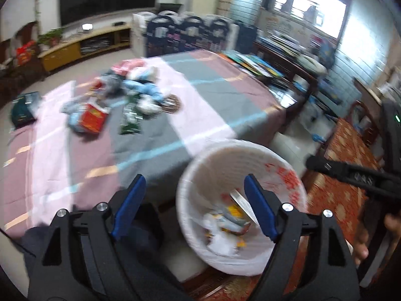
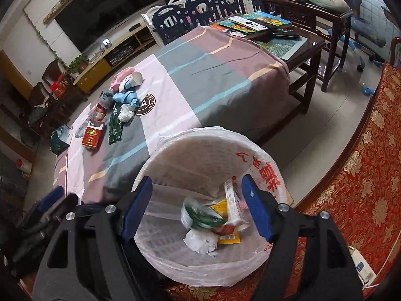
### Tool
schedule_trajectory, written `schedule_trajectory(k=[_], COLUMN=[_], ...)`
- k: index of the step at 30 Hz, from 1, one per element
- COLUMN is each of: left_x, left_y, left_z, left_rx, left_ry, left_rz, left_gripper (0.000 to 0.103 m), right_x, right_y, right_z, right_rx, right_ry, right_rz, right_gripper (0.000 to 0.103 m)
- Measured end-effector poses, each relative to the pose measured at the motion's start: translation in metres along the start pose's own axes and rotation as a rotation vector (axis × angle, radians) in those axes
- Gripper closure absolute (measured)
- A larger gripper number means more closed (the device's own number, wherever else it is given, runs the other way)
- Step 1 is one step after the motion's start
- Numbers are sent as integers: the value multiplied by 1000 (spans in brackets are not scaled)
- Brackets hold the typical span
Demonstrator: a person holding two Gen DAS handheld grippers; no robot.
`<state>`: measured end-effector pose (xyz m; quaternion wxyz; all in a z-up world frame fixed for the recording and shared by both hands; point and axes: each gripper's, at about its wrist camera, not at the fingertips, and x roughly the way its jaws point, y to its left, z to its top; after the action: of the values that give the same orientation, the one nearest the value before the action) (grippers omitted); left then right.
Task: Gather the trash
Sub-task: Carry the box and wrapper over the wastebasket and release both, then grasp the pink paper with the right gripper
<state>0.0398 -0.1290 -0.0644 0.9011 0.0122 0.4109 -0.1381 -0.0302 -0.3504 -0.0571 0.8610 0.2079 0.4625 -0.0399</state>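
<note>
A white bin [image 2: 175,155] lined with a plastic bag holds wrappers and crumpled paper; it also shows in the left wrist view [image 1: 215,165]. A green-white wrapper [image 2: 200,217] sits blurred on top of the trash inside. My right gripper [image 2: 196,188] is open and empty right above the bin. My left gripper [image 1: 194,183] is open and empty, beside the bin's left rim. A pile of trash [image 2: 117,105] lies on the striped table cloth [image 2: 213,75]: a red carton [image 2: 92,135], a green wrapper [image 2: 115,125], a paper cup [image 2: 134,80]. The pile shows in the left wrist view [image 1: 120,100].
A red patterned sofa [image 2: 363,175] runs along the right. A dark wooden side table [image 2: 300,40] with books and remotes stands behind the table. A TV and low cabinet [image 2: 112,50] are at the back. A green bag [image 2: 59,140] lies off the table's left edge.
</note>
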Motion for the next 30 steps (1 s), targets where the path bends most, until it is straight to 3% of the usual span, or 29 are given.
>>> schedule_trajectory(k=[7,9,11,16,22,26,30], left_x=[-78,-86,-75,-29,1,21,47], left_y=[81,105,131,180,212,226,238], left_z=[22,23,22,7,-11,-21,-37], left_rx=[-246,-315,-359,-433,-456,-473,-501], left_ry=[-284,-307,-252,-75,-4,46,101], left_rz=[376,436,483,484,479,458,409], left_gripper=[14,8,8,8,8,8,8], right_x=[19,31,48,94,160,221,308], right_y=[42,60,81,144,224,278,310], right_z=[-2,1,8,42,120,189,261], right_rx=[-95,-125,-146,-230,-304,-393,-358], right_ry=[3,13,26,-1,-53,-116,-76], right_rz=[66,91,126,168,196,80,-52], right_gripper=[28,28,28,28,28,28,28])
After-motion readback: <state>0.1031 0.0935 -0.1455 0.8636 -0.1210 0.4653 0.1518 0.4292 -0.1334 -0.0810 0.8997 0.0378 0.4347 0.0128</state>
